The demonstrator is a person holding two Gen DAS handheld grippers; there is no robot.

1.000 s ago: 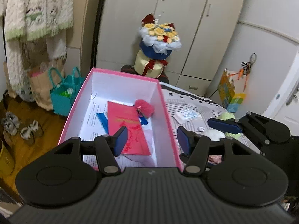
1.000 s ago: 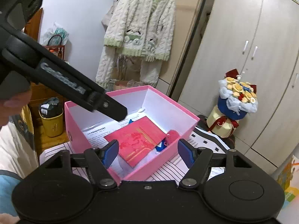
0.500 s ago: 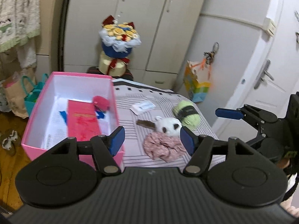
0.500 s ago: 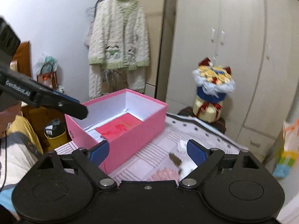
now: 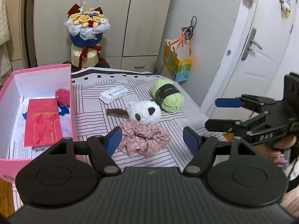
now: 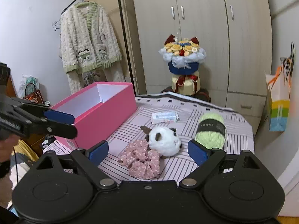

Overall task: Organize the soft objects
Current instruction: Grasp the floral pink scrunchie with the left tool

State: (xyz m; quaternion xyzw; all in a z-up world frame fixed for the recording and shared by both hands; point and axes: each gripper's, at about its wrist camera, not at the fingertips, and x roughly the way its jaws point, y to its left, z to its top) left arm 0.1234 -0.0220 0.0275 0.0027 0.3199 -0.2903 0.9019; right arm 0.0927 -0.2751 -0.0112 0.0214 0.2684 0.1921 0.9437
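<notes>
Left wrist view first, and sweeping from the left: the pink box (image 5: 37, 78) sits at about ten o'clock with a red card and a red pompom already inside, then straight ahead at twelve lies the pink floral scrunchie (image 5: 143, 140), framed between the blue pads of the left gripper (image 5: 152, 142), whose jaws have just been opening and stand wide with nothing between them. The panda plush (image 5: 144, 113) touches the scrunchie's far edge, its brown tail trailing out toward nine o'clock, and the green yarn ball (image 5: 167, 97) lies just beyond at one o'clock. Out at three o'clock hangs the right gripper (image 5: 222, 113), jaws spread, holding nothing. From the right wrist view, the right gripper (image 6: 147, 152) frames the same scrunchie (image 6: 141, 160) dead ahead, with the plush (image 6: 164, 141) at one o'clock. Both look well placed, but I'd judge the left nearer the box, so the scrunchie looks like its pick.
</notes>
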